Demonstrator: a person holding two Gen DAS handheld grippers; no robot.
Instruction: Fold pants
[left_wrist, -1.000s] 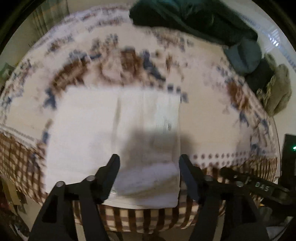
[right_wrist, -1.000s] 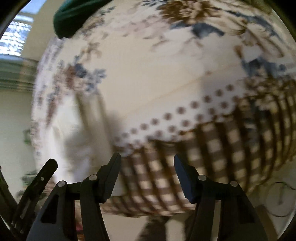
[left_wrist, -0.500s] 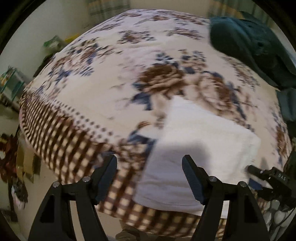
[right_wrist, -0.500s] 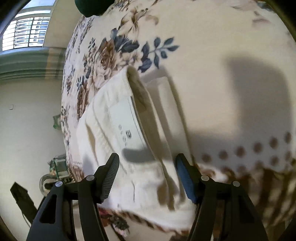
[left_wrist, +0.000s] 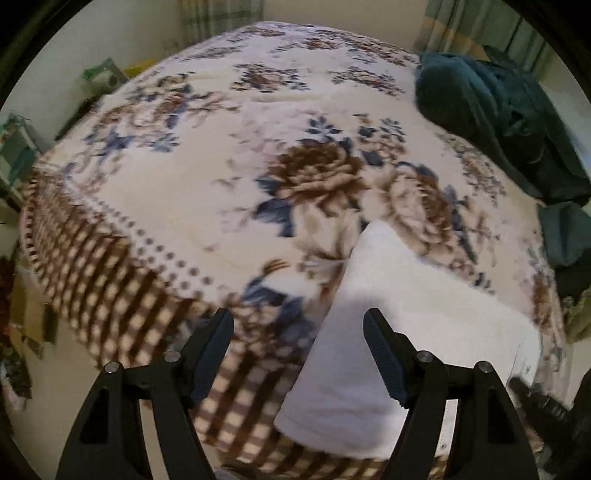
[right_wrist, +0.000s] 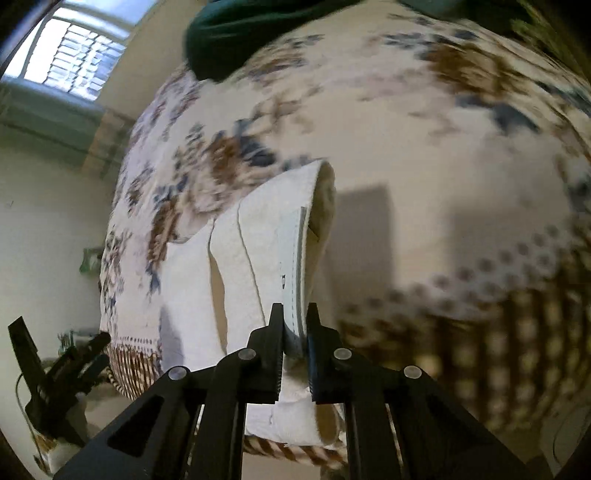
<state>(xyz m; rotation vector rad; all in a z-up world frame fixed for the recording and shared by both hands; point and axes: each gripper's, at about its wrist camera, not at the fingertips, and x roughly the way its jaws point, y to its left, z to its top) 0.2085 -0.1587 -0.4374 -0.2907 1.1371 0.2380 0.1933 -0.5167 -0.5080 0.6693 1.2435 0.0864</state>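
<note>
The white pants lie folded at the bed's edge. The right tongs have just closed on the waistband; the left tongs hang open and empty, with bare blanket beyond.

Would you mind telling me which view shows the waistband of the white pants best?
The right wrist view: the waistband runs up from the right gripper, shut on it. The left wrist view shows only plain folded cloth of the white pants.

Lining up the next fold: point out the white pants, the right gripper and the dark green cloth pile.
white pants (right_wrist: 258, 258), right wrist view, top panel near the waistband.
right gripper (right_wrist: 294, 328), right wrist view, between its fingertips.
dark green cloth pile (left_wrist: 487, 110), left wrist view, middle of the heap.
</note>
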